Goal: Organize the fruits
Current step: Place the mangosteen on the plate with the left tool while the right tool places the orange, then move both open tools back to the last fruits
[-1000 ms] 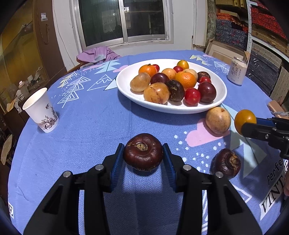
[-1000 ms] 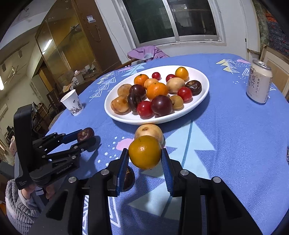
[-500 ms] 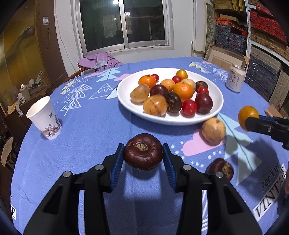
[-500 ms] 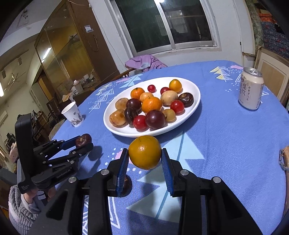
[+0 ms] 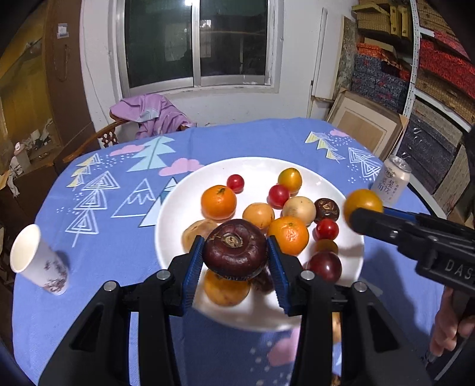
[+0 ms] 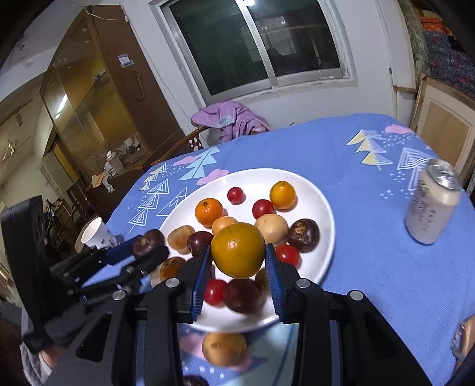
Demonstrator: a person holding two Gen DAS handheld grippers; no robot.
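Most fruit already on white plate (image 5: pixel 178 207). Left gripper (image 5: pixel 236 268) fingers clamp dark fruit (image 5: pixel 234 249), right gripper (image 6: pixel 237 274) fingers clamp orange fruit (image 6: pixel 237 249), both above plate's 6 o'clock rim. Tan fruit (image 6: pixel 224 347) on desk (image 5: pixel 118 252) remains.

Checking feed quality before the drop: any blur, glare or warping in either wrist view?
Left wrist view: held dark fruit sharp, paper cup smeared, room edges bowed. Right wrist view: held orange fruit sharp, can and tan fruit smeared, ceiling light glinting in window.
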